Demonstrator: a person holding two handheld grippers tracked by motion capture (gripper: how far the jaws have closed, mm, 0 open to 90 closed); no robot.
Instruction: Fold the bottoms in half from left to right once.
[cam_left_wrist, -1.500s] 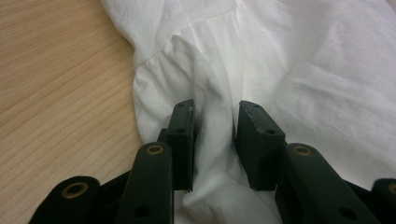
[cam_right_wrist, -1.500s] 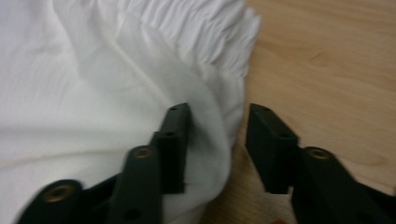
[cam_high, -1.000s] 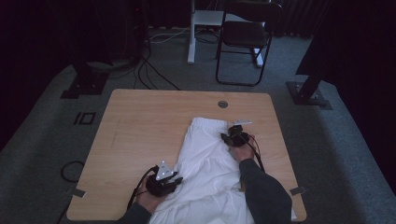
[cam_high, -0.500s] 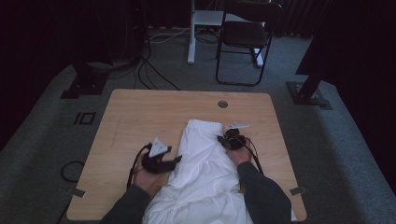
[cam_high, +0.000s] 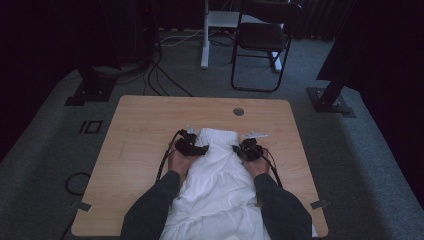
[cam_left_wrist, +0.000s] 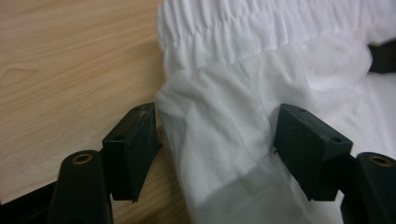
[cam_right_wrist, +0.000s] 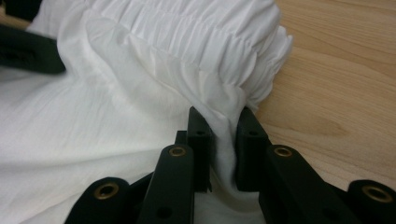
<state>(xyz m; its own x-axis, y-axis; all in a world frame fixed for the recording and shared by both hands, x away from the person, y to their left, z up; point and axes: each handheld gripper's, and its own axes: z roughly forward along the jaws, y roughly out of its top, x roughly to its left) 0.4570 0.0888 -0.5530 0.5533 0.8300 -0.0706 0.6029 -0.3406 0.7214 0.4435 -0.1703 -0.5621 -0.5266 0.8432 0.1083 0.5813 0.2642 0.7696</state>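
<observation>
A white garment (cam_high: 220, 185) with a gathered elastic waistband (cam_high: 218, 134) lies on the wooden table (cam_high: 145, 130) and hangs over the near edge. My right gripper (cam_high: 248, 148) is shut on the cloth just below the waistband's right end; the fold is pinched between its pads (cam_right_wrist: 224, 140). At the left end of the waistband sits my left gripper (cam_high: 195, 143). Its jaws have just been opening and stand wide on either side of a loose fold of the garment (cam_left_wrist: 224, 140), without squeezing it.
The table has a round cable hole (cam_high: 238, 111) near its far edge and bare wood to the left and right of the cloth. Beyond it stand a black chair (cam_high: 260, 45), a white post (cam_high: 204, 35) and floor cables (cam_high: 165, 75).
My left hand has slid from the garment's near left part away from the person to the waistband's left end, and its jaws have opened. The right hand has stayed put.
</observation>
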